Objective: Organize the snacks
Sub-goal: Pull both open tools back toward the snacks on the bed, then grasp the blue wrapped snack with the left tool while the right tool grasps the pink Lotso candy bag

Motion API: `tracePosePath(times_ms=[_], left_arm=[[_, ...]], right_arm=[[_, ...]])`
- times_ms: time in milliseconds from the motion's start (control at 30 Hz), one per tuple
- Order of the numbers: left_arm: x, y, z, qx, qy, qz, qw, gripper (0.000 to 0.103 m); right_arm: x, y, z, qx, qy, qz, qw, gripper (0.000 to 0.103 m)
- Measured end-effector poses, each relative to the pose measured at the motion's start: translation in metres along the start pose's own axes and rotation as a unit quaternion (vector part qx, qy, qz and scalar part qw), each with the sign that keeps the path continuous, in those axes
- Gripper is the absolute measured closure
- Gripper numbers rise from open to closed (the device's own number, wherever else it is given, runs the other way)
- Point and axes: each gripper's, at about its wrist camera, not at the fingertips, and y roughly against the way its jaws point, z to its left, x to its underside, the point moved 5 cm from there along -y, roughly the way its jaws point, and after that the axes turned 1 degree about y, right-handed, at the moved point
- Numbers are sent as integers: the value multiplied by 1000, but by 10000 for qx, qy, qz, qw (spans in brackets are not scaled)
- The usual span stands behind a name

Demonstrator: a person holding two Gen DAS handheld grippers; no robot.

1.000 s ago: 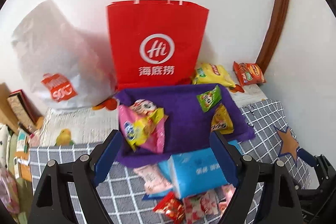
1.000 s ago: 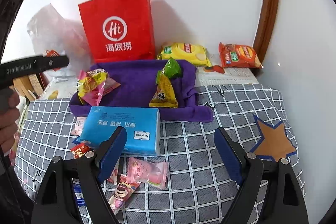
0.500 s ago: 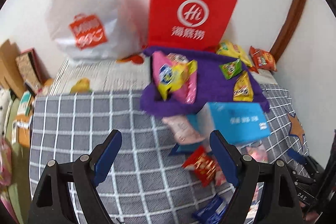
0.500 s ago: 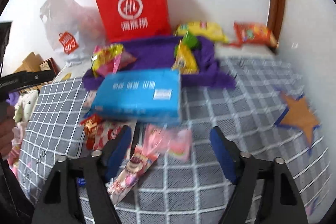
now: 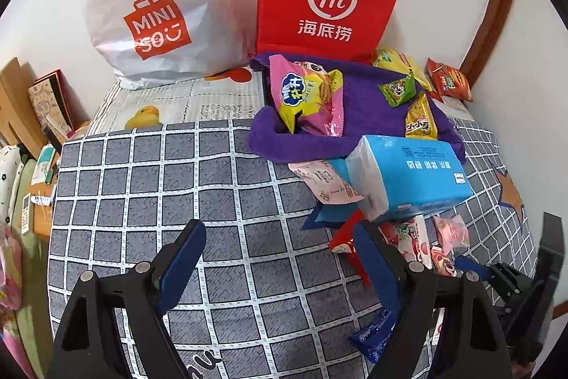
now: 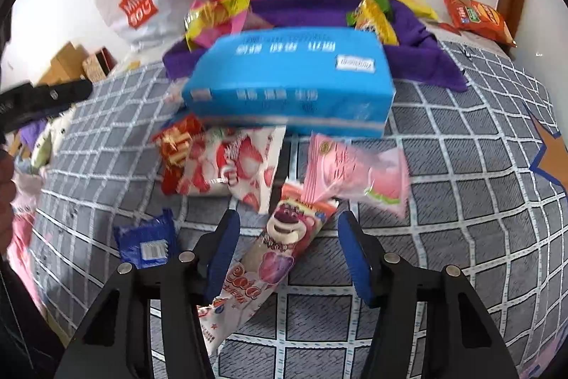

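Two grippers hovering, both open and empty

Right gripper point(image 6: 287, 247) is straddling the bear packet point(image 6: 280, 237) — its long axis lying diagonally between the fingers; left gripper point(image 5: 280, 265) farther off.

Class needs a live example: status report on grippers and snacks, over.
Left gripper open, empty, above checked cloth. Right gripper open, astride bear-print snack packet, not gripped. Blue tissue pack lies just beyond, over the pile.
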Motion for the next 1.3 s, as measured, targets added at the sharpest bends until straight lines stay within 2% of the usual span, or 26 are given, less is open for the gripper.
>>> tracePosePath(times_ms=[100, 167, 200, 233, 333, 433, 600, 700, 800, 900, 1133, 1200, 1233, 1267, 1300], left_arm=[[2, 1, -4, 65, -64, -10, 10000, 20], [4, 1, -8, 127, -133, -2, 9998, 20], [6, 0, -9, 156, -153, 8, 9998, 20], [8, 0, -11, 185, -178, 20, 9997, 20], [16, -1, -17, 211, -312, 50, 9993, 20], [28, -5, -26, 270, -502, 139, 9983, 21], [54, -20, -52, 626, -868, 451, 9932, 21], [72, -27, -68, 843, -1220, 581, 9872, 21], [88, -31, -77, 1004, -1504, 684, 9811, 21], [102, -35, -84, 1429, -1552, 873, 9736, 21], [116, -34, -96, 973, -2090, 621, 9711, 21], [117, -34, -98, 699, -2291, 429, 9699, 41], [117, -32, -99, 658, -2354, 344, 9691, 48], [117, -30, -99, 678, -2351, 320, 9691, 61], [114, -29, -96, 675, -2320, 326, 9698, 62]], right_arm=[[4, -9, -1, -15, -79, 81, 9999, 51], [5, -9, -1, 32, 0, -33, 10000, 57], [6, -9, -1, 69, 86, -24, 9999, 65], [7, -9, -2, 149, 167, -36, 9997, 77], [12, -4, -5, 74, 349, -49, 9994, 77], [15, 9, -19, 150, 355, -238, 9990, 77], [17, 16, -49, 287, 102, -381, 9988, 77], [22, 11, -62, 394, 23, -313, 9987, 77], [25, 12, -67, 326, -42, -404, 9986, 77], [26, 9, -66, 346, -35, -456, 9984, 77], [25, 7, -68, 268, -54, -602, 9978, 77], [26, 7, -69, 221, -47, -637, 9977, 77], [26, 7, -69, 201, -50, -664, 9976, 77], [27, 8, -70, 182, -49, -694, 9974, 77], [27, 8, -70, 173, -52, -712, 9973, 77]])
